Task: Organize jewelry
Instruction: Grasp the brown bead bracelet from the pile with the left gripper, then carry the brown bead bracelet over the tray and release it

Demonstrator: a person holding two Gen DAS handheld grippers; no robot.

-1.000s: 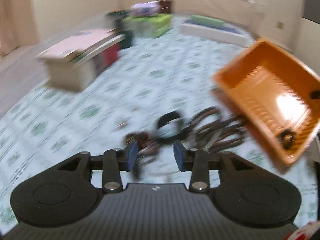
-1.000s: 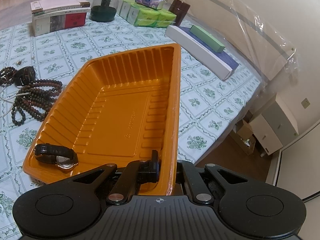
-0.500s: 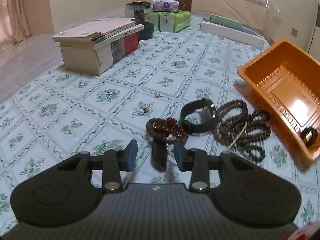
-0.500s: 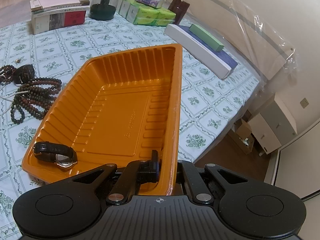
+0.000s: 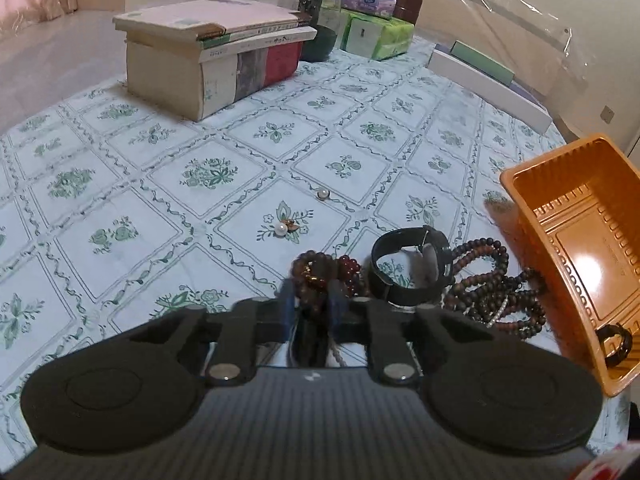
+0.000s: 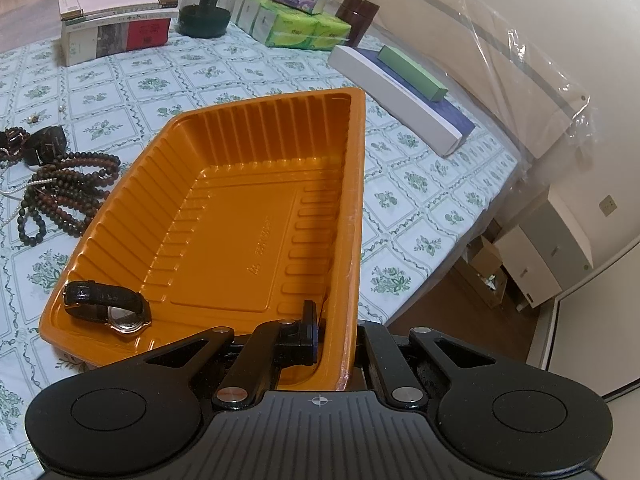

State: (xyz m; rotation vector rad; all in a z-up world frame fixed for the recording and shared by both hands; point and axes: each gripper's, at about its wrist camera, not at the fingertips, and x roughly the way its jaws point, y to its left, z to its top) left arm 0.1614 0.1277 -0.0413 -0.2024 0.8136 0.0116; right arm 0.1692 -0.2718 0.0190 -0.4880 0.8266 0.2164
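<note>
A: Left gripper (image 5: pixel 310 306)?
B: Jaws closing around the dark bead bracelet (image 5: pixel 326 270), which sits between the blue pads on the floral cloth (image 5: pixel 208 176); contact blurred. A black watch (image 5: pixel 410 266) lies just beside it, then a heap of bead strings (image 5: pixel 490 296).
A: Right gripper (image 6: pixel 334 340)?
B: Jaws clamped on the near wall of the orange tray (image 6: pixel 256 216), which sits tilted. One strap watch (image 6: pixel 106 306) lies in the tray's near-left corner.
A: Loose bits?
B: Two pearl pieces (image 5: pixel 286 227) on the cloth beyond the bracelet.
</note>
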